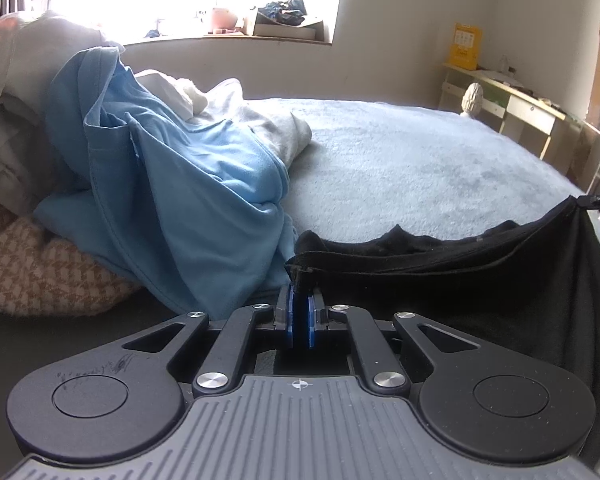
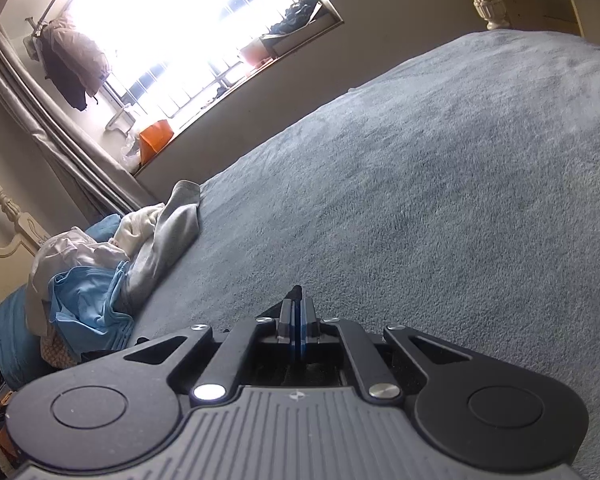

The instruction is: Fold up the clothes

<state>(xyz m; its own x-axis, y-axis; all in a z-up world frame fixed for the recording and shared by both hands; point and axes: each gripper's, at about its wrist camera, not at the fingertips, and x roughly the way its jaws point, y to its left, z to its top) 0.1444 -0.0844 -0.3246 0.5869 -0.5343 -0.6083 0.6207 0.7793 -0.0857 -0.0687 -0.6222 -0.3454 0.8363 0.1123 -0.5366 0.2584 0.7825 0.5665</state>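
A black garment hangs stretched between my two grippers above the bed. My left gripper is shut on its left corner. My right gripper shows at the far right of the left wrist view, pinching the other corner. In the right wrist view my right gripper is shut, with a small tip of black cloth poking out between the fingers. A light blue shirt lies crumpled on the pile at the left, and also shows in the right wrist view.
The bed has a grey-blue fleece cover. A pile of grey and white clothes and a checked brown cushion lie at the left. A desk stands at the far right. A window sill holds clutter.
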